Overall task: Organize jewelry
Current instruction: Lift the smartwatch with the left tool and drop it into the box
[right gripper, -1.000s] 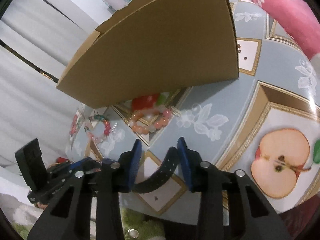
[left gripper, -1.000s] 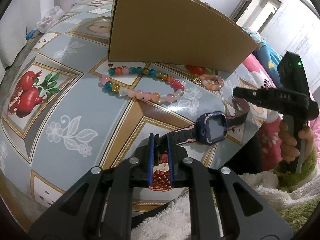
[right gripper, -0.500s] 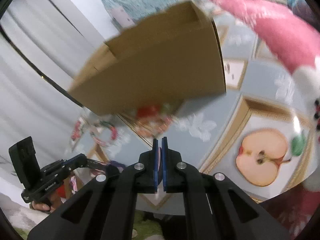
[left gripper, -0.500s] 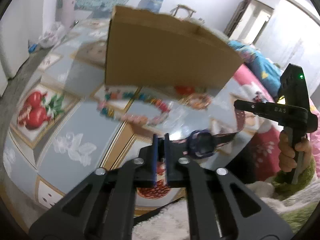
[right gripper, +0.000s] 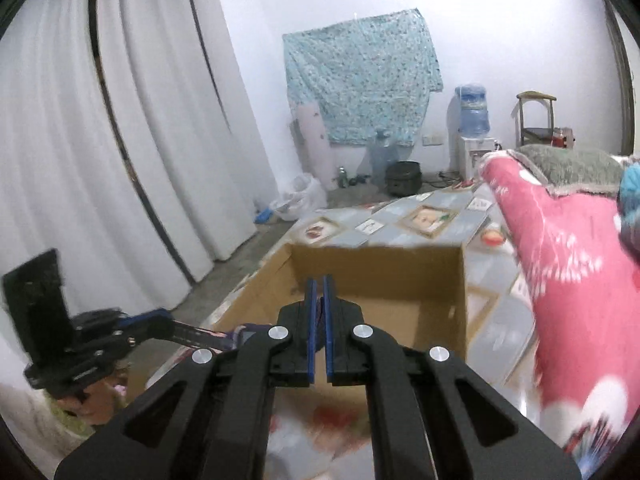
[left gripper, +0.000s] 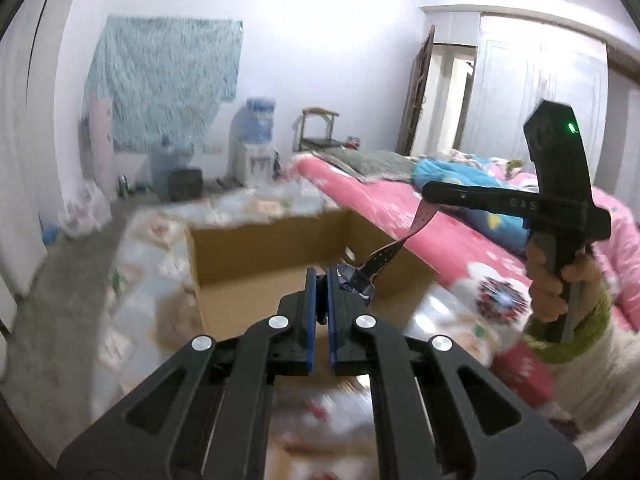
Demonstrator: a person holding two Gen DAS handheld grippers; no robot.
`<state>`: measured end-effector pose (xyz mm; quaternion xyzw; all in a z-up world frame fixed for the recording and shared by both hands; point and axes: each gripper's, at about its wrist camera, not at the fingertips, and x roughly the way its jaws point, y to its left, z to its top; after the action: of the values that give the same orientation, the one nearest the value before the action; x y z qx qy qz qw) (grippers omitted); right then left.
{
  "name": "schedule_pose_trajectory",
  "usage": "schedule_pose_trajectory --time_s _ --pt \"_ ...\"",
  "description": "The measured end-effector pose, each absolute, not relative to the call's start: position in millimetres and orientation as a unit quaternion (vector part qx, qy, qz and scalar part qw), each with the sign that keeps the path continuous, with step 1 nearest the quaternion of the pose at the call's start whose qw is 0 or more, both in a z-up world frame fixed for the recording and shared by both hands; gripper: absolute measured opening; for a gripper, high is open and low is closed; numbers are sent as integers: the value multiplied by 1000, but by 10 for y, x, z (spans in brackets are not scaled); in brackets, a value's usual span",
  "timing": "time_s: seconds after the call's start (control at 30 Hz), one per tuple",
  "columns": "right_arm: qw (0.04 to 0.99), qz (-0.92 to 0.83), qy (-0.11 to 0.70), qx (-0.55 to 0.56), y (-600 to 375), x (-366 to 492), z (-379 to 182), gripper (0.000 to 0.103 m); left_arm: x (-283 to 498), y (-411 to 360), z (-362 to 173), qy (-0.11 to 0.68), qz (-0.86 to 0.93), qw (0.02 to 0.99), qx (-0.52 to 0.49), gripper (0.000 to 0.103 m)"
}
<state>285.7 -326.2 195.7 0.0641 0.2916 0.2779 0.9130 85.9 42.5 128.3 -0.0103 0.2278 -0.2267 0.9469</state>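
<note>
Watch [left gripper: 354, 280] slung between both grippers, above the open cardboard box [right gripper: 384, 280]: left gripper [left gripper: 321, 280] is clamped on one strap end, right gripper [right gripper: 319, 294] on the other, each having just closed down. This looks like the carry step; next, hold it over the opening and release both ends together.

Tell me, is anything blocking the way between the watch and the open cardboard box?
Nothing visible does. The watch hangs by its strap ends between the left gripper and right gripper, with the cardboard box open-topped just ahead.
</note>
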Motion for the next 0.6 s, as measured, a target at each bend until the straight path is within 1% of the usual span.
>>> schedule_pose_trajectory --time_s 0.1,0.17,0.27,0.37,0.43,0.47,0.5,0.53,0.57,0.6 --pt "903 265 333 63 -3121 3378 1911 4 1287 393 1255 259 -210 943 -12 4" --pt "890 252 374 61 -3020 3762 1778 4 1657 383 1181 296 -189 936 -14 4" --pt "875 223 428 40 -2843 4206 1504 4 2171 407 1013 361 -160 919 -14 4" --pt "864 190 466 19 -2708 4555 1228 4 2528 443 849 397 -134 908 -5 4" --pt "853 170 493 16 -2675 4734 1020 7 2739 438 694 434 -123 893 -3 5" --pt "849 162 503 17 -2675 4794 947 7 2807 453 626 447 -111 888 -5 8" --pt "843 159 514 14 -2667 4866 874 11 2822 440 606 453 -105 885 -5 13" --pt "839 152 522 11 -2666 4898 834 15 2846 452 582 455 -102 885 -4 15" --pt "836 143 529 10 -2680 4920 797 27 2846 473 582 450 -97 888 -6 21" --pt "835 140 532 13 -2691 4919 791 33 2833 502 594 444 -92 891 -12 28"
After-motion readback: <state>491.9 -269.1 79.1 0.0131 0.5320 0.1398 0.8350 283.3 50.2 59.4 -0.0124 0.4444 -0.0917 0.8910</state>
